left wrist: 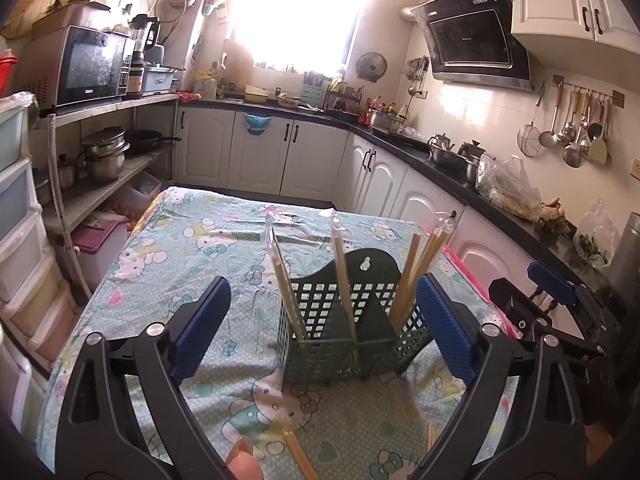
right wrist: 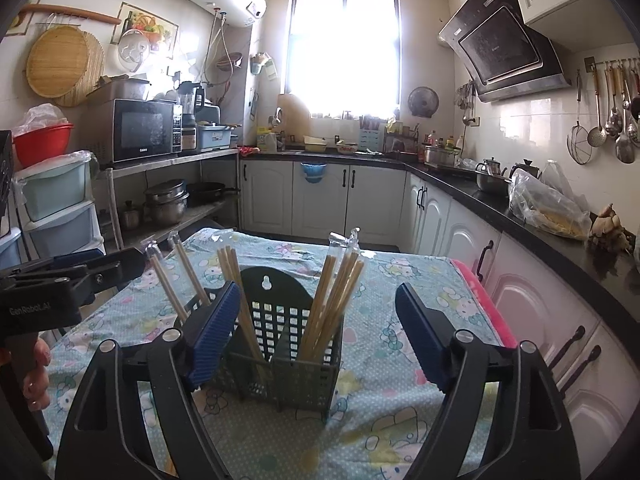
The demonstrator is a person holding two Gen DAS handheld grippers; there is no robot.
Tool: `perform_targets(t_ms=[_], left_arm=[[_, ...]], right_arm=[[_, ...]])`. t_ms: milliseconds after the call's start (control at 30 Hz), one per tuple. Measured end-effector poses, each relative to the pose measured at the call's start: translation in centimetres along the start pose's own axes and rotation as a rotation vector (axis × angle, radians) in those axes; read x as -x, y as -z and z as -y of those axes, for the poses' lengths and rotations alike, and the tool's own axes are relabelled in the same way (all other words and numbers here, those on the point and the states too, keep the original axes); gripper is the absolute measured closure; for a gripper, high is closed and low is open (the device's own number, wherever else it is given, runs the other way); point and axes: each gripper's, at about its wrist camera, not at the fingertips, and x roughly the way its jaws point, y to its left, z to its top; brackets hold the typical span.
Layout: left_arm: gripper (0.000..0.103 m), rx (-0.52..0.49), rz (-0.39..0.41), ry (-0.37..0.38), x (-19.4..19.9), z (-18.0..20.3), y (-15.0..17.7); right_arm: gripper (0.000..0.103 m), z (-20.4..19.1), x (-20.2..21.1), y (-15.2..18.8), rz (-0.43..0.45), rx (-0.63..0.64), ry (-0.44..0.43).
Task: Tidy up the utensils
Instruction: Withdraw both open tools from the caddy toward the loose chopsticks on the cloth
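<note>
A dark green slotted utensil caddy (left wrist: pixel 344 332) (right wrist: pixel 288 344) stands upright on the cartoon-print tablecloth (left wrist: pixel 160 264). Wooden chopsticks lean in its compartments: wrapped pairs (left wrist: pixel 280 276) on the left and a bare bundle (left wrist: pixel 416 276) (right wrist: pixel 336 292) on the right. My left gripper (left wrist: pixel 323 282) is open, with a blue pad on each side of the caddy and nothing gripped. My right gripper (right wrist: pixel 318 289) is also open around the caddy, and shows at the right edge (left wrist: pixel 520 280) of the left wrist view. Loose chopsticks (left wrist: pixel 298 456) lie on the cloth near me.
A black countertop (right wrist: pixel 520 216) with white cabinets runs along the right and back. A shelf with a microwave (right wrist: pixel 144 130) and pots stands on the left, beside plastic drawers (left wrist: pixel 20 216). A pink strip (right wrist: pixel 480 300) lines the table's right edge. A hand (right wrist: pixel 36 372) holds the left gripper's handle.
</note>
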Motion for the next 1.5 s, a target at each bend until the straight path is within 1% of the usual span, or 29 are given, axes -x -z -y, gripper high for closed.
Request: perform_targets(t_ms=[100,333,600,1133,1500], left_arm=[[0.011,-0.003,-0.002,0.001,0.5,0.0,0.5],[0.011,-0.011,-0.012,-0.005,1.1,0.2,1.6],[0.011,-0.018,-0.038,-0.012,1.3,0.3,3.2],[0.011,-0.019,-0.140,-0.028,-0.3,0.3,7.3],[0.011,-0.026,-0.240,-0.038,-2.6,0.3,10.7]], right_arm=[[0.024,0.1,0.7,0.5,0.001,-0.002,0.000],[0.023,0.3,2.1,1.3,-0.004,-0.009,0.001],[0.022,0.6,2.7,2.5,-0.028,-0.014,0.002],[0.022,1.6,1.8,6.8,-0.151,-0.040,-0.016],[0.022,2.2,0.6,10.2,-0.262,-0.072,-0.049]])
